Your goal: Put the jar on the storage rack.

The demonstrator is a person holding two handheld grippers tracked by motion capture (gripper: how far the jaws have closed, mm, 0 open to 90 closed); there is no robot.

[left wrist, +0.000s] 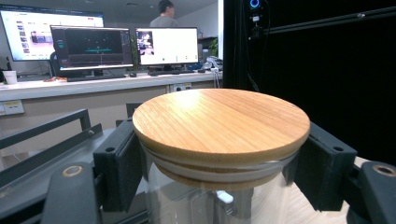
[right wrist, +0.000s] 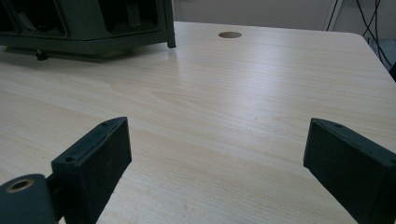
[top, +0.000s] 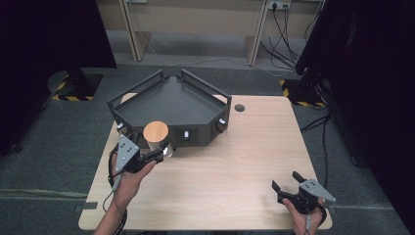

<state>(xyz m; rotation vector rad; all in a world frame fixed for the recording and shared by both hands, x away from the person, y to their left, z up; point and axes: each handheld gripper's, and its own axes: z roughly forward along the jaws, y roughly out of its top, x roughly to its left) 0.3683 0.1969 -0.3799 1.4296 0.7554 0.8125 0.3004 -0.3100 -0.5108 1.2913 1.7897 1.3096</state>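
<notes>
Right at the near left part of the counter (top: pixel 244 161), a clear glass jar (left wrist: pixel 196 200) with a round bamboo lid (top: pixel 155 131) stands upright, just in front of the dark tray (top: pixel 171 100). In the high view the jar's wooden top overlaps the tray's front wall, so whether the two touch cannot be told. The left claw (top: pixel 161 152) is clamped on the jar: in the left gripper view its two black pads (left wrist: pixel 122 165) press against the glass on either side, just below the lid's rim (the grain of the bamboo runs plainly across the disc). The person's left hand (top: pixel 129 176) holds that claw from below and behind, with its grey three-cornered plate tilted up.

The tray is an angular, dark, walled piece with small white knobs on its front faces, set toward the far left of the counter. A small round hole (top: pixel 239 107) sits in the wood beside its right corner.

Well apart, at the near right corner, the right claw (top: pixel 286 183) rests low with its jaws spread wide and nothing between them, bare wood showing in the gap; the right hand (top: pixel 303 213) grips it.
</notes>
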